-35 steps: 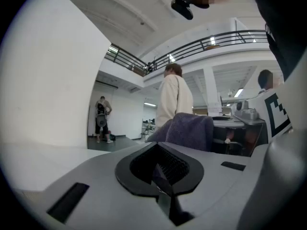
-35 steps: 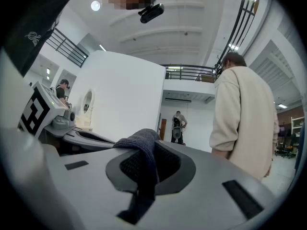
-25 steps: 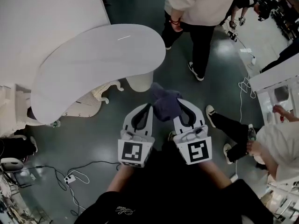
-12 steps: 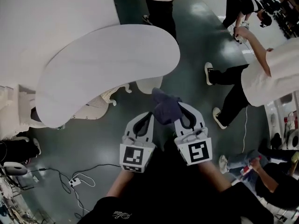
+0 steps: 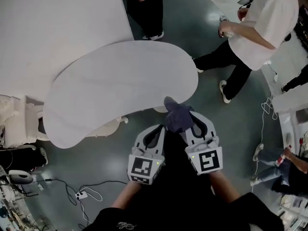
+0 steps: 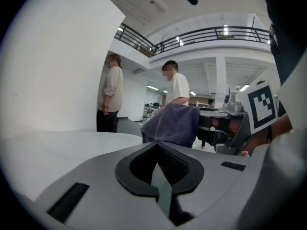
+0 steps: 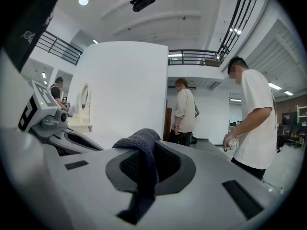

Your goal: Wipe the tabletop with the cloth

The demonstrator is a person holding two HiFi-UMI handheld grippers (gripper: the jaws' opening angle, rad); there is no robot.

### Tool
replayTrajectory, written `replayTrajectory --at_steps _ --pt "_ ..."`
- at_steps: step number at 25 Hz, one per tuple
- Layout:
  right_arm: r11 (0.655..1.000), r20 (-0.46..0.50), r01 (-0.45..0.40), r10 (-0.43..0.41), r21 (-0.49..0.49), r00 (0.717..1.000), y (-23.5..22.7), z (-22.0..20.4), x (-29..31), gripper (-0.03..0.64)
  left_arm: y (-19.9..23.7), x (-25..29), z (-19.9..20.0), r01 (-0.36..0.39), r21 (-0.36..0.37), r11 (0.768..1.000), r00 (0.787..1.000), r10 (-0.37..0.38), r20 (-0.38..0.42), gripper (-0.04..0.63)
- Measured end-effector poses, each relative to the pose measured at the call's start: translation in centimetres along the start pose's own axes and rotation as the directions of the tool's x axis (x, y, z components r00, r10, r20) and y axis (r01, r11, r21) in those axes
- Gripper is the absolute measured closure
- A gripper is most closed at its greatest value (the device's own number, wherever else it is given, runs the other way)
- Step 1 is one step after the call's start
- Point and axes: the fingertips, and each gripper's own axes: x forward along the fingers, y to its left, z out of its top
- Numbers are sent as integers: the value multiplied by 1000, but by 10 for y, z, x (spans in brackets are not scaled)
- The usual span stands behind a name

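Purple-grey cloth (image 5: 177,117), clamped in the right gripper (image 5: 192,122), has moved up to the white tabletop (image 5: 120,83) edge since a second ago, left gripper (image 5: 156,132) closed on nothing, so wiping looks about to start.

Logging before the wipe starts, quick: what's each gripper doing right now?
Left gripper: shut, nothing between its jaws.
Right gripper: shut on the cloth.
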Motion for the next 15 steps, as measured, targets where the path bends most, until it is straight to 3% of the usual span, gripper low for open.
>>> replayTrajectory --at_steps 6,11,15 --pt "995 8 -97 97 -24 995 -50 -2 88 600 53 82 28 -13 -7 1000 999 12 -49 588" --pt "987 -102 -148 141 -56 985 -109 -35 141 600 78 148 27 -45 -51 998 992 39 -123 588" --pt "983 -173 -171 159 -59 972 -153 -69 175 600 88 184 21 -74 -16 997 981 70 -180 588"
